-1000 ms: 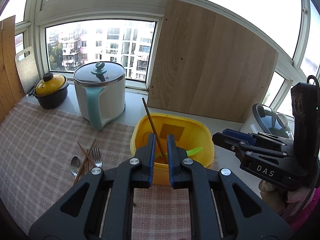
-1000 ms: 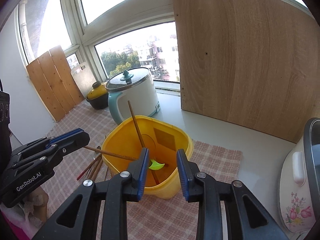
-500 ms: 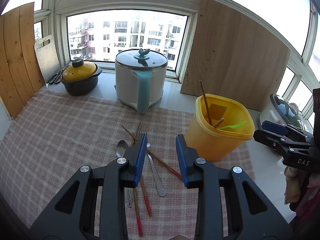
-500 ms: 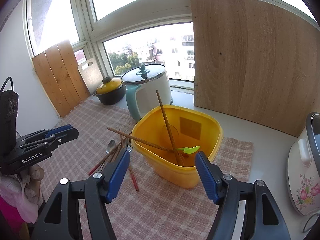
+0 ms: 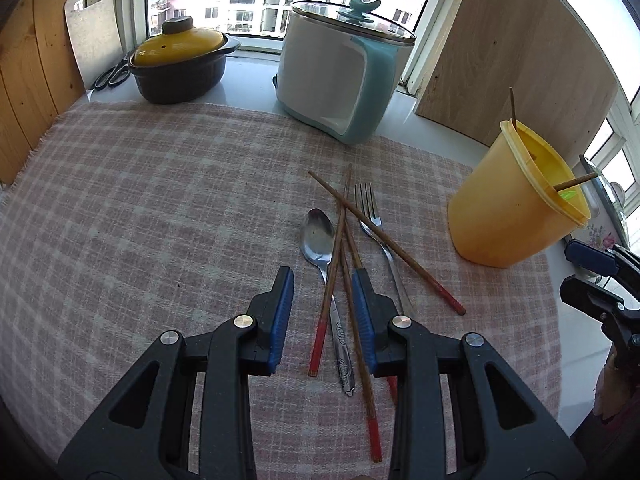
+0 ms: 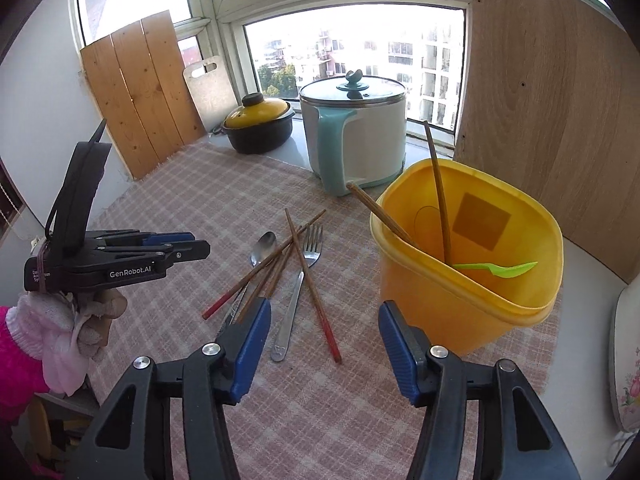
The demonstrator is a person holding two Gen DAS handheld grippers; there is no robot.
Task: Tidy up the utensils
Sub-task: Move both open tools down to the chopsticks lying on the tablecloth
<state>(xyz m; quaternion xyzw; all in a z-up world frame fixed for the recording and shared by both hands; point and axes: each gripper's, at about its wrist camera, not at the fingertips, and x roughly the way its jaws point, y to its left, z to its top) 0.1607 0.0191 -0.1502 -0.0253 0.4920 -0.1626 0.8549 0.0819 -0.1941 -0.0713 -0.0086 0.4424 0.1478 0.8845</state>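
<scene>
My left gripper (image 5: 323,316) hangs open over a pink-and-white checked cloth (image 5: 140,208) spread on the bench; two of the red-tipped chopsticks (image 5: 352,280) and the spoon (image 5: 320,240) handle lie between its blue pads, and I cannot tell whether the pads touch them. Its jaws have just been opening. Just beyond its tips the fork (image 5: 374,224) lies under a third chopstick crossing the pile. Ahead and to the right of it stands the yellow tub (image 5: 512,216), with two chopsticks and a green plastic spoon (image 6: 502,269) leaning inside.

My right gripper (image 6: 323,350) is open and empty, jaws just closing a little, with the same pile ahead to its left and the tub ahead to its right.

Farther back, on the bare white sill past the cloth's edge, I see a white-and-teal electric pot (image 5: 344,80) with a glass lid, a dark casserole with a yellow lid (image 5: 180,64), scissors (image 5: 112,74) and a pale cutting board (image 5: 94,32). Wooden boards (image 6: 552,100) lean against sunlit windows with apartment blocks outside.
</scene>
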